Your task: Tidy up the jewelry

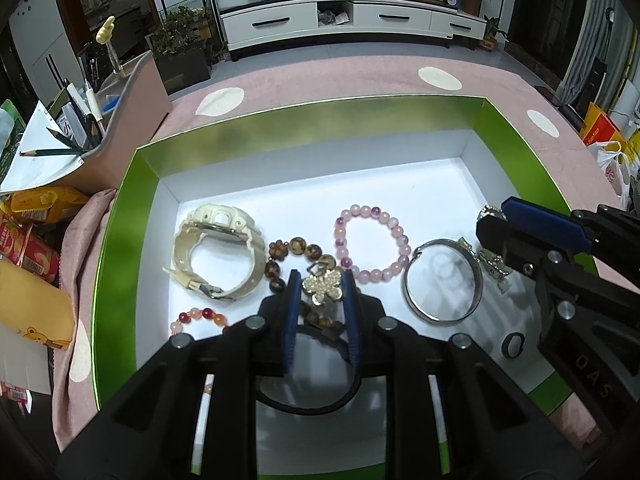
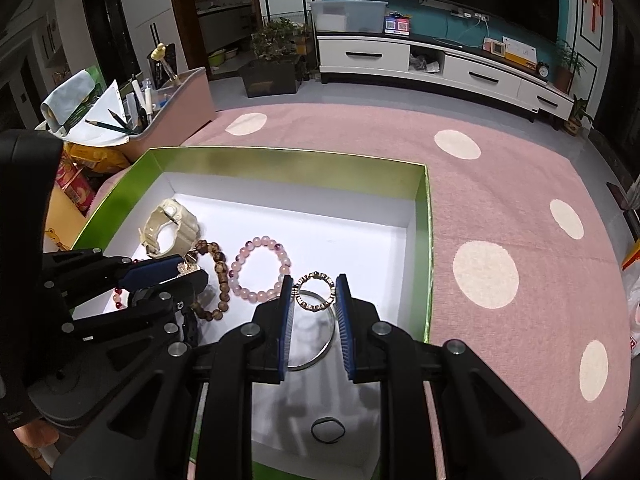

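Pink dotted cloth lies under a green-walled box (image 1: 120, 216) with a white floor, where the jewelry is laid out. The left gripper (image 1: 322, 292) is clamped on a pearl flower ornament (image 1: 323, 286) above the brown bead bracelet (image 1: 298, 250); the right gripper (image 2: 314, 292) is clamped on a small studded ring (image 2: 315, 291), with the silver bangle (image 2: 320, 344) just below its tips. Slips are risked: both pieces are pinched only at the fingertips, and the silver bangle or beads could be snagged and dragged if either piece is lowered carelessly.
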Demonstrator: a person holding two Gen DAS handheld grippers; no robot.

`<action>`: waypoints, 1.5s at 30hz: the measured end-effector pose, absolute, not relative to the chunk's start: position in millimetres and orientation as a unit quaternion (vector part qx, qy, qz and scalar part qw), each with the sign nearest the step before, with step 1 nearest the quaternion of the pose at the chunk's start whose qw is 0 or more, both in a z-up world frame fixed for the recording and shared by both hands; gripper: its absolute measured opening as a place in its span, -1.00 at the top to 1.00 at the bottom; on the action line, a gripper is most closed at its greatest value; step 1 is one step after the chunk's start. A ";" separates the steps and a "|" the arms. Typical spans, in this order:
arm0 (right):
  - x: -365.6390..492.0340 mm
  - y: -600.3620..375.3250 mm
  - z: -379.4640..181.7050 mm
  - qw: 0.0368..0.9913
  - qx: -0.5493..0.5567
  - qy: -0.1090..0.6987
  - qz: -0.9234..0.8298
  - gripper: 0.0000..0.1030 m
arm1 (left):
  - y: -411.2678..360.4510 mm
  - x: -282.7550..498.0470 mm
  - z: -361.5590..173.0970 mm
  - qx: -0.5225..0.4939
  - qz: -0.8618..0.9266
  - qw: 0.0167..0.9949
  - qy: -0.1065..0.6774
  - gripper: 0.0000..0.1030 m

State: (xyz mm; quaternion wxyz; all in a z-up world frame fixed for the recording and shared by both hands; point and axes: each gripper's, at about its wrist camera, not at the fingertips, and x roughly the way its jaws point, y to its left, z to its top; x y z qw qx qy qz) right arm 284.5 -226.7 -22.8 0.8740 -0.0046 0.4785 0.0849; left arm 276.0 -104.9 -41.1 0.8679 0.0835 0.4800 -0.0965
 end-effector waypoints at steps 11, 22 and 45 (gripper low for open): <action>283.1 -233.8 -18.0 0.876 0.002 0.475 0.077 0.57 | -104.9 273.0 -35.6 0.087 -0.096 0.872 0.472 0.35; 272.7 -239.1 -0.3 0.883 0.003 0.465 0.064 -0.25 | -96.0 265.9 -19.0 0.077 -0.086 0.880 0.460 -0.44; 250.9 -235.8 74.8 0.867 -0.026 0.496 0.038 -0.97 | -51.9 247.3 72.9 0.066 -0.027 0.890 0.450 -0.96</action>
